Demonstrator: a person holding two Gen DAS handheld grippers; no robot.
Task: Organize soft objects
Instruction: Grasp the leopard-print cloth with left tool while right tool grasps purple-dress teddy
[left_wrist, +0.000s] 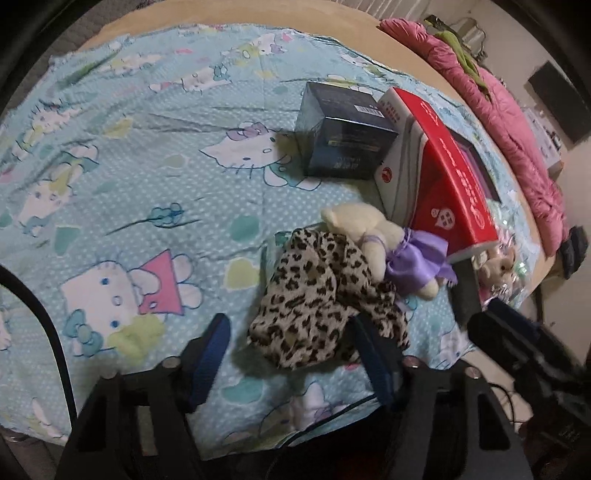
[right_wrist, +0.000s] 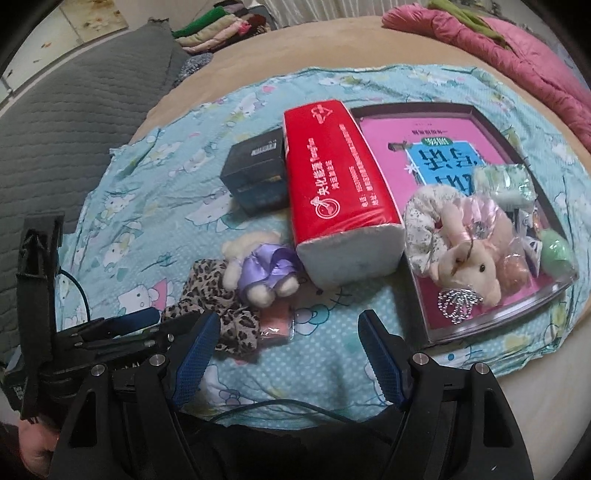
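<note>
A crumpled leopard-print cloth (left_wrist: 314, 306) lies on the blue cartoon-cat sheet (left_wrist: 147, 184). A cream plush bear in a purple dress (left_wrist: 384, 243) rests against it. My left gripper (left_wrist: 291, 354) is open just over the cloth's near edge. Its right finger (left_wrist: 373, 354) overlaps the cloth, while the left finger stands apart over the bare sheet. My right gripper (right_wrist: 288, 354) is open above the sheet with nothing between its fingers. Ahead of it lie the leopard cloth (right_wrist: 218, 306), the bear (right_wrist: 258, 266) and a small pink packet (right_wrist: 275, 326).
A red tissue pack (right_wrist: 340, 184) and a dark box (right_wrist: 255, 181) stand behind the bear. A grey-rimmed tray (right_wrist: 491, 317) on the right holds a plush mouse (right_wrist: 469, 258), a floral scrunchie (right_wrist: 421, 225) and green items. A pink quilt (right_wrist: 517, 48) and a grey quilt (right_wrist: 74, 110) flank the bed.
</note>
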